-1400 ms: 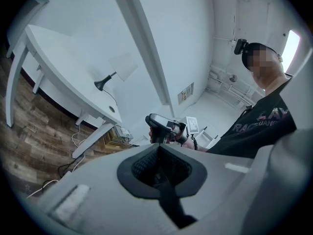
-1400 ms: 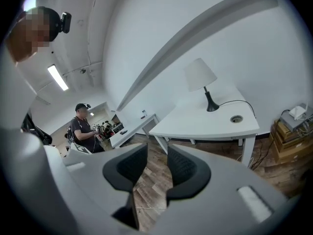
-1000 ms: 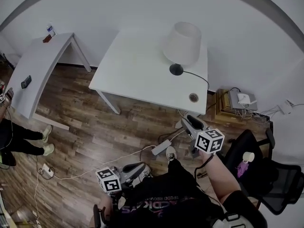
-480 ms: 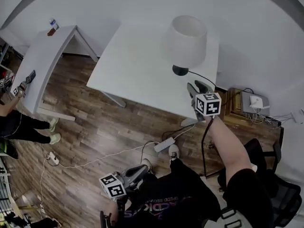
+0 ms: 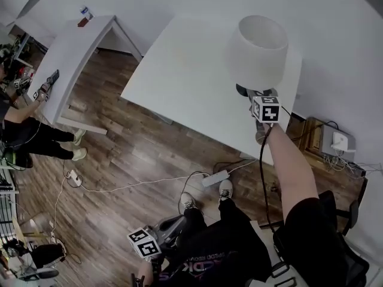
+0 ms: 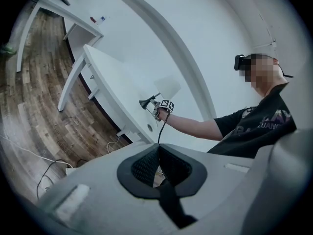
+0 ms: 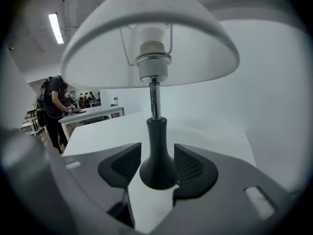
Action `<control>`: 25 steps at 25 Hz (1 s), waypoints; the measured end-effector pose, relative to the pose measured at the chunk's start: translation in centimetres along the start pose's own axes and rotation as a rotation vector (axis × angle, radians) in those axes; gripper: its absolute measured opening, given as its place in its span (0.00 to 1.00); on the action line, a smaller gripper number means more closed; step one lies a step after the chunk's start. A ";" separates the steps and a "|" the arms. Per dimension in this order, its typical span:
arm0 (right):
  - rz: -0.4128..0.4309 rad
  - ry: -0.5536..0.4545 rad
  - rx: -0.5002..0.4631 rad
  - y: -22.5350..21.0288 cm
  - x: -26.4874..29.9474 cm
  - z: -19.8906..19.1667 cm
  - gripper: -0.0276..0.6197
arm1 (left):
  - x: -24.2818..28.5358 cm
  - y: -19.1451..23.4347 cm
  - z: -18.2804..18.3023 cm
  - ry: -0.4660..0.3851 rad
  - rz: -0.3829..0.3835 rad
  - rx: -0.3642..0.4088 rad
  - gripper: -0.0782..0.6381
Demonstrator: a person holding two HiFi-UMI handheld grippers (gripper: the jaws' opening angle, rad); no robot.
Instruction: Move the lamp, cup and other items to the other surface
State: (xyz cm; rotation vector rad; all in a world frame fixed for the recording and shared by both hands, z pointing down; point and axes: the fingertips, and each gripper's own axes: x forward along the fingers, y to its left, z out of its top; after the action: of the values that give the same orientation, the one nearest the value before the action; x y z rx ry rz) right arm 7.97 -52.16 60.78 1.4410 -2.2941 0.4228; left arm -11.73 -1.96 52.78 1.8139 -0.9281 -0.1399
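Observation:
A lamp with a white shade [image 5: 258, 51] and a black base [image 5: 242, 90] stands on the white table [image 5: 179, 76], near its right end. My right gripper [image 5: 258, 93] has reached the base. In the right gripper view the black foot [image 7: 157, 168] sits between the pads of the right gripper [image 7: 157, 150]. Its jaws have just been opening and stand wide, with a gap on the left side. My left gripper [image 5: 178, 223] hangs low by the person's legs, over the floor. Its pads [image 6: 146, 163] meet at the tips with nothing between them.
A second white desk [image 5: 78, 52] stands at the left with small items at its far end [image 5: 84, 14], and a person [image 5: 24, 130] beside it. A power strip [image 5: 215, 177] and cables lie on the wooden floor. A low box with a device [image 5: 338, 142] sits right of the table.
My right gripper has travelled from below the table's front edge up over the table to the lamp's base, which now lies between its jaws. My left gripper has sunk a little toward the floor.

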 end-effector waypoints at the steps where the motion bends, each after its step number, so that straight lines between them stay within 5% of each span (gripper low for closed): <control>1: 0.000 -0.008 0.000 -0.1 0.5 0.3 0.37 | 0.0 0.0 -0.2 -0.003 0.010 -0.007 0.11; 25: 0.048 -0.030 -0.052 0.5 4.1 1.3 0.29 | -0.5 0.7 -3.1 0.002 0.108 -0.094 0.11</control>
State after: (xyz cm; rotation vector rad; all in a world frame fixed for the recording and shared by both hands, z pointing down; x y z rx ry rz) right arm 5.70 -55.77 61.62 1.3785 -2.3499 0.3547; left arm -10.93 0.51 54.62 1.6737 -1.0000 -0.1116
